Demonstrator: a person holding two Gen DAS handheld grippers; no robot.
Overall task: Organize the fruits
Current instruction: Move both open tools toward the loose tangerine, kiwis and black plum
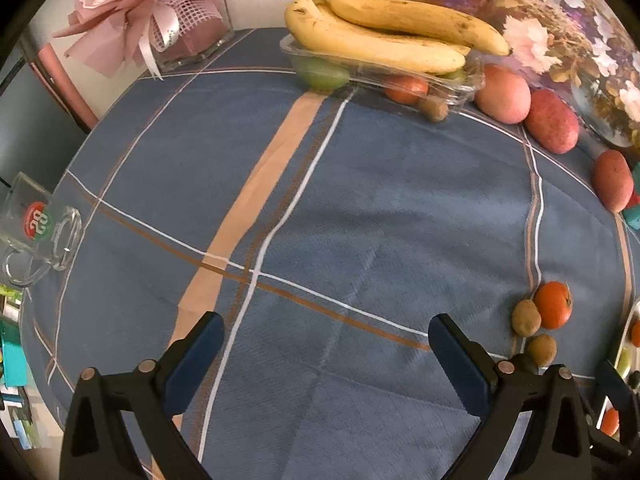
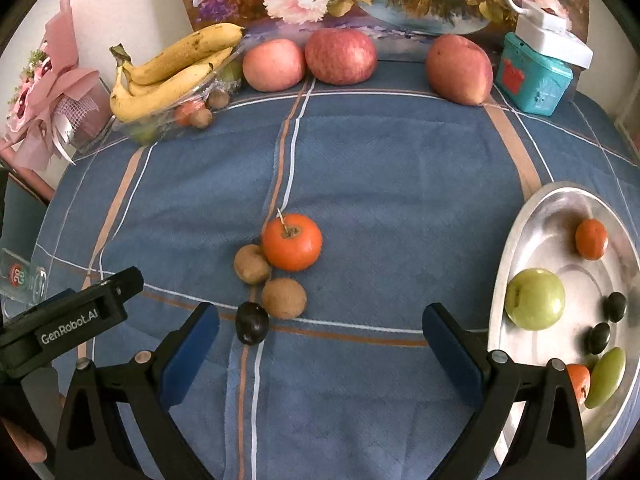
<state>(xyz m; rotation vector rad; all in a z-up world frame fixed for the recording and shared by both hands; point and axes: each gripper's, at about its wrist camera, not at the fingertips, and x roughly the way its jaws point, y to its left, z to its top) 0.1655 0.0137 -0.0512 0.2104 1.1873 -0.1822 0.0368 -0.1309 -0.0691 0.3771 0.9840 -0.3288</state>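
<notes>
**Mia:** Are the fingers holding anything?

**Ben:** No. The right gripper (image 2: 320,344) has its blue pads spread wide, with only cloth between them. The left gripper (image 1: 326,354) is spread wide too, and empty.

**Mia:** What sits closest to the right one?

**Ben:** A small dark round plum (image 2: 251,323), just inside the left pad. It touches a fuzzy brown kiwi (image 2: 284,298). Behind them are another brown kiwi (image 2: 252,264) and a round orange persimmon with a dry stem (image 2: 291,241). All four bunch up in the middle of the blue checked tablecloth (image 2: 400,184).

**Mia:** Where should they go?

**Ben:** I think into the shiny oval metal tray (image 2: 520,224) at the cloth's right edge. It already holds some fruit.

**Mia:** How should the plum be picked up?

**Ben:** It looks light, smooth and a bit squishy. It could roll or slip. I would pinch it softly across its fat middle.
</notes>
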